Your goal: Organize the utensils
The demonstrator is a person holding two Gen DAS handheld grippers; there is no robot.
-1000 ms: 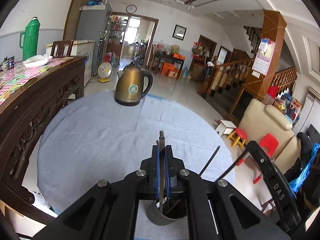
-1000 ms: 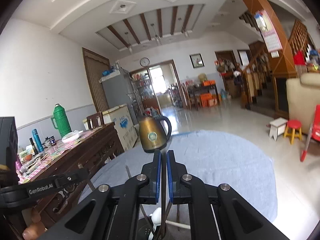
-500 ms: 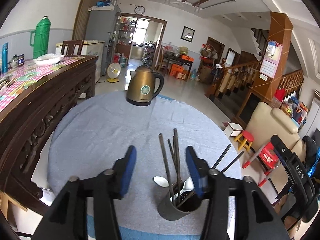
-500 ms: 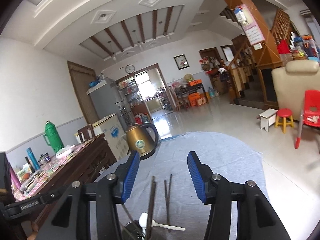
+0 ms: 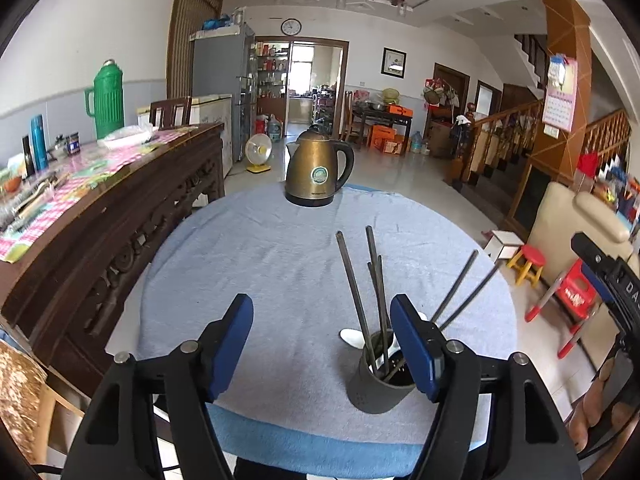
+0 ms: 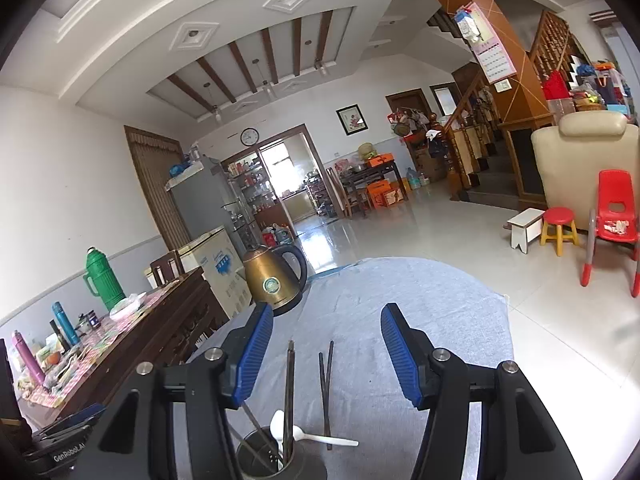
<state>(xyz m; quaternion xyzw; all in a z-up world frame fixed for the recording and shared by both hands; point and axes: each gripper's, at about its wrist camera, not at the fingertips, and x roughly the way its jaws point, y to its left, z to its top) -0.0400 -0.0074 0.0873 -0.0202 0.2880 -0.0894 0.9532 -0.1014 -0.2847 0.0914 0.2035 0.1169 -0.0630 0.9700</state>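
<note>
A dark grey utensil cup [image 5: 378, 384] stands near the front edge of the round table with its blue-grey cloth [image 5: 280, 272]. It holds several dark chopsticks [image 5: 354, 292] and white spoons [image 5: 352, 338]. My left gripper [image 5: 322, 344] is open and empty, raised behind the cup, with the cup by its right finger. My right gripper [image 6: 326, 354] is open and empty above the same cup [image 6: 264, 458], where chopsticks [image 6: 289, 396] and a white spoon [image 6: 320, 438] stick out. The right gripper's body shows at the right edge of the left wrist view.
A brass electric kettle [image 5: 318, 172] stands at the table's far side. A dark carved sideboard [image 5: 120, 208] with a green thermos [image 5: 105, 100] and bottles runs along the left. A beige armchair [image 6: 584, 160], red stool and red chair stand on the floor at the right.
Both grippers were shut on chopsticks over the cup one second ago. Both opened, left the chopsticks in the cup, and drew back and up.
</note>
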